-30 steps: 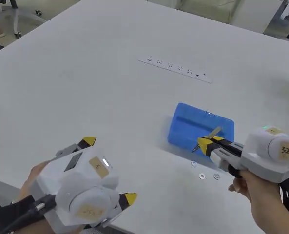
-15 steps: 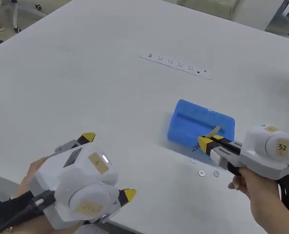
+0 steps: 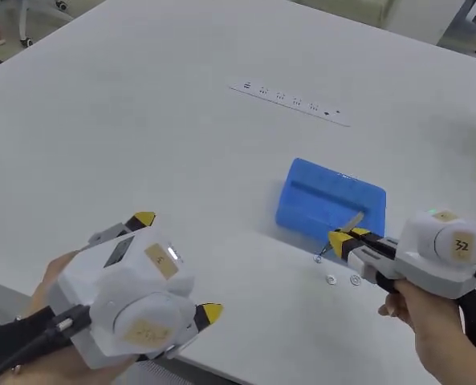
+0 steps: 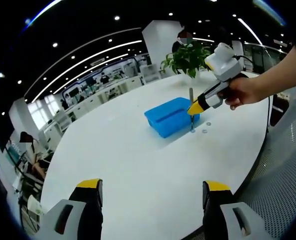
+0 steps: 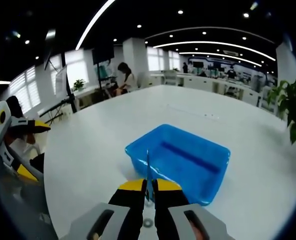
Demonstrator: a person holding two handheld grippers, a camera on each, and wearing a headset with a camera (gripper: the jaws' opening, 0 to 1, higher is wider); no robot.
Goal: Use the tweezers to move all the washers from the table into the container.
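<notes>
A white desk [image 3: 141,120] carries a blue container [image 3: 298,210], open-topped and, in the right gripper view, bare inside. Beyond it a narrow strip of sockets [image 3: 290,103] lies flush in the desk top, well apart from everything else. A leafy plant [image 4: 187,57] stands at the desk's far edge in the left gripper view, and a seated person [image 5: 124,75] shows far back in the office in the right gripper view. Nothing lies between the container and the washers.

Three washers lie flat on the desk just beside the container's near wall: two washers [image 3: 331,279] side by side, and a third washer [image 3: 319,258] closer to the wall.

The right tongs [image 3: 339,241] are clamped together on the tweezers [image 3: 351,221], pinching them partway along. The tweezers stand nearly upright in the left gripper view, their upper end rising in front of the container and their tip down at the desk beside the third washer. Whether the tip touches or grips that washer is too small to tell. A hand [image 4: 242,92] holds these tongs from behind.

The left tongs [image 3: 177,265] are spread wide apart, with nothing between them. They hang over bare desk near its front edge, well apart from the container and the washers.
</notes>
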